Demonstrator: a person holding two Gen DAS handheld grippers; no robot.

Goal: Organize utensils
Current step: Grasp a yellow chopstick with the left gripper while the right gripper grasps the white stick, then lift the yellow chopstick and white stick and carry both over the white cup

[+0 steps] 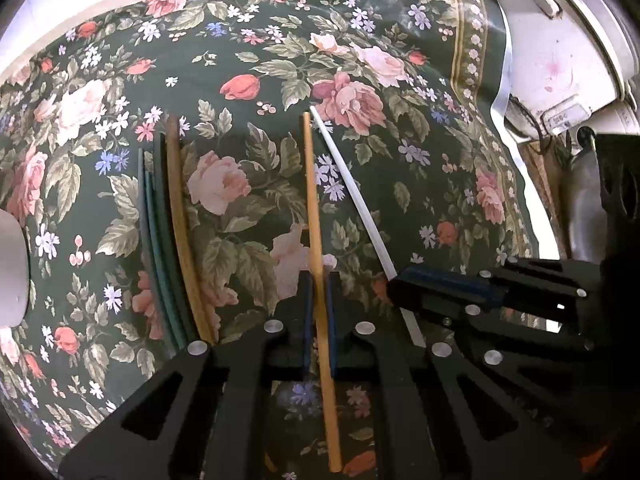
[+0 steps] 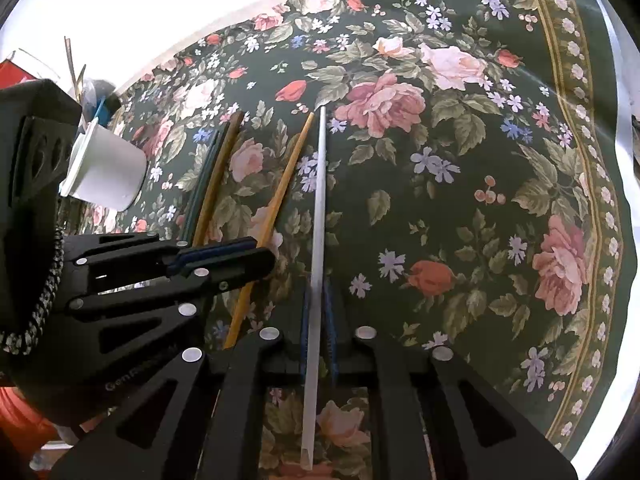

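Note:
My left gripper (image 1: 318, 280) is shut on a yellow chopstick (image 1: 314, 208) that points away over the floral tablecloth (image 1: 420, 168). My right gripper (image 2: 318, 288) is shut on a white chopstick (image 2: 320, 200), also pointing away. The white chopstick (image 1: 352, 184) and the right gripper (image 1: 400, 280) show at the right of the left wrist view. The yellow chopstick (image 2: 282, 184) and the left gripper (image 2: 264, 256) show at the left of the right wrist view. A row of several chopsticks, grey, green and tan (image 1: 168, 232), lies side by side to the left; it also shows in the right wrist view (image 2: 218, 172).
A white cup (image 2: 108, 176) holding utensils stands at the left on the cloth. A white appliance (image 1: 560, 48) sits beyond the table's right edge. A white rounded object (image 1: 12, 264) shows at the far left. The cloth's bordered edge (image 2: 592, 200) runs along the right.

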